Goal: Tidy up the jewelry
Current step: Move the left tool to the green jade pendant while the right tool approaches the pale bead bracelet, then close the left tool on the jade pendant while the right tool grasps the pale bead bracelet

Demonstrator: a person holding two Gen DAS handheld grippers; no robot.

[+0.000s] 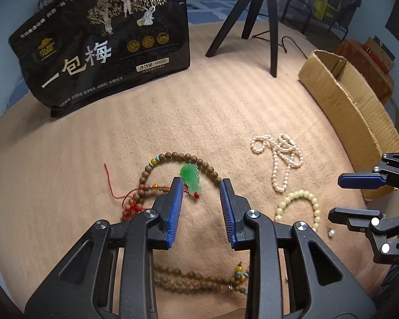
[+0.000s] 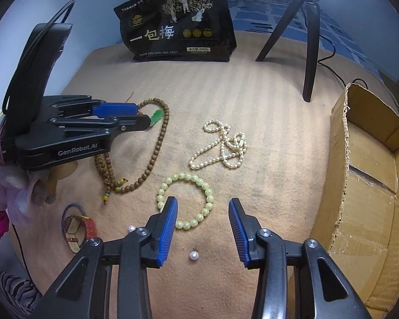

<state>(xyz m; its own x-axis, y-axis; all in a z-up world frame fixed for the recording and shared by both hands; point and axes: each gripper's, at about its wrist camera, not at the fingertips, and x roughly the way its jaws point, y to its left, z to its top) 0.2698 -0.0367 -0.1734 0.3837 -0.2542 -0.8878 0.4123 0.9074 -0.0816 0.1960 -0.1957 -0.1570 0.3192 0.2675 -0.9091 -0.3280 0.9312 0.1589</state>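
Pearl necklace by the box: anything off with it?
The pearl necklace lies bunched in tangled, overlapping loops on the cloth, not laid out. Two loose pearl earrings lie apart from each other, nearer the camera. Nothing looks broken.

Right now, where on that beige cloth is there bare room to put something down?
The widest bare stretch lies between the black snack bag, the tripod legs and the pearl necklace. A narrower strip runs between the pearls and the cardboard box. It is crowded nearer, around the wooden bead necklace, green bracelet and loose pearl earrings.
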